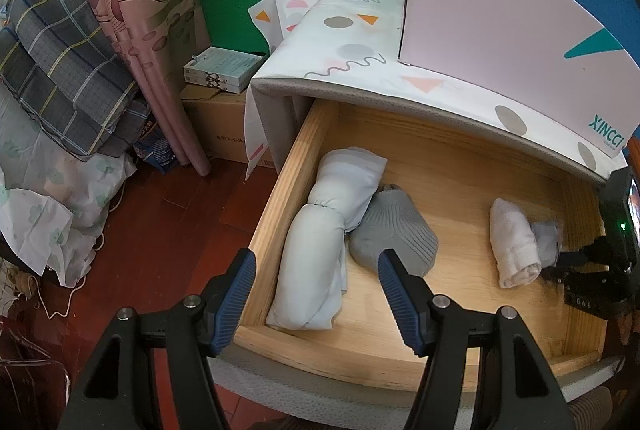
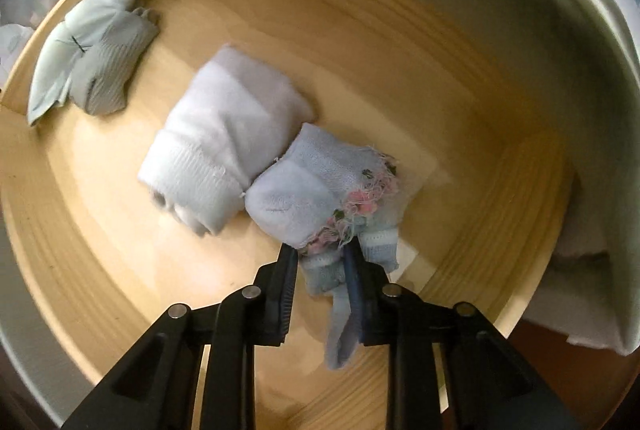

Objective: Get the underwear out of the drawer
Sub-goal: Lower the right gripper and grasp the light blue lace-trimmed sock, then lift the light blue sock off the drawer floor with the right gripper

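The wooden drawer [image 1: 440, 158] stands pulled out. In the right wrist view my right gripper [image 2: 320, 254] points down into it, shut on the near end of a rolled light-blue underwear [image 2: 304, 182] with pink floral lace. That roll touches a white rolled garment [image 2: 224, 146]. From the left wrist view the same underwear [image 1: 546, 242] lies by the white roll [image 1: 516, 242], with the right gripper [image 1: 576, 258] at its right side. My left gripper [image 1: 316, 262] hangs open above the drawer's front left corner, holding nothing. Below it lie a long pale-blue roll [image 1: 320, 230] and a grey ribbed roll [image 1: 396, 230].
A pink cardboard box [image 1: 500, 30] sits on the patterned cloth [image 1: 360, 42] covering the cabinet top. Left of the cabinet are a curtain [image 1: 152, 30], cardboard boxes [image 1: 216, 110], plaid bedding [image 1: 60, 70] and a dark wooden floor [image 1: 168, 230] with cables.
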A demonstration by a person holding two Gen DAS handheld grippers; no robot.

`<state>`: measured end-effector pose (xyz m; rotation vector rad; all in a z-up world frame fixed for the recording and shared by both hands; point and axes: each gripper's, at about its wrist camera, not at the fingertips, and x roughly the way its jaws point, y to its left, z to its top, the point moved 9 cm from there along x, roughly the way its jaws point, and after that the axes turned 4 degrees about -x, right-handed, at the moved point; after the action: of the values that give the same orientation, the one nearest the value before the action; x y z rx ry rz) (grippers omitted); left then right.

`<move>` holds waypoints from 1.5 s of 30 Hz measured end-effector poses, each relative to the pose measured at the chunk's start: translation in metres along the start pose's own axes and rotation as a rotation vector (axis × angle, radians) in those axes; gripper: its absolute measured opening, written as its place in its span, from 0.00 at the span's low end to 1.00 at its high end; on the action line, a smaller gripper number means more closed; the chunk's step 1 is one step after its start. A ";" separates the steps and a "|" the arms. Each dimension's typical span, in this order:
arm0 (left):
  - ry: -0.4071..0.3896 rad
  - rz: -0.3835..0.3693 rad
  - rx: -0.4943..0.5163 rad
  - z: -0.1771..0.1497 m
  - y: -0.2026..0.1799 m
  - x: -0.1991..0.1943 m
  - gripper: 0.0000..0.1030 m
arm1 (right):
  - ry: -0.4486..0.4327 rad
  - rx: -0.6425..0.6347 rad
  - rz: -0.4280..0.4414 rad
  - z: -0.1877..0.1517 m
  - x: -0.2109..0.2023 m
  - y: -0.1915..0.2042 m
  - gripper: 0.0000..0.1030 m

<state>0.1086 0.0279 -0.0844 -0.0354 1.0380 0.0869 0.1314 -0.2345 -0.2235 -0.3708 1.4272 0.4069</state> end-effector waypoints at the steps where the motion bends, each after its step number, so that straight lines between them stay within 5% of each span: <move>1: 0.000 0.000 0.000 0.000 0.000 0.000 0.63 | 0.007 0.005 0.011 -0.001 0.001 0.000 0.22; 11: 0.002 -0.001 0.000 0.000 0.000 0.000 0.63 | 0.072 0.072 0.142 -0.028 -0.004 0.021 0.22; 17: 0.004 -0.004 0.002 0.000 -0.001 0.001 0.63 | 0.061 0.109 0.135 -0.044 -0.012 0.025 0.23; 24: 0.008 -0.011 0.002 0.000 -0.003 0.001 0.63 | 0.027 0.123 0.092 -0.053 -0.026 0.015 0.48; 30: 0.010 -0.010 0.016 0.000 -0.005 0.001 0.63 | 0.038 0.087 0.029 -0.042 -0.022 0.008 0.59; 38: 0.014 -0.010 0.031 -0.001 -0.007 0.002 0.63 | 0.082 0.049 0.038 0.004 0.003 0.015 0.59; 45: 0.013 -0.005 0.046 -0.001 -0.010 0.003 0.63 | 0.127 0.087 0.051 -0.005 0.019 0.013 0.41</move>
<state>0.1098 0.0184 -0.0878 0.0028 1.0530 0.0585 0.1225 -0.2246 -0.2428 -0.2942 1.5753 0.3659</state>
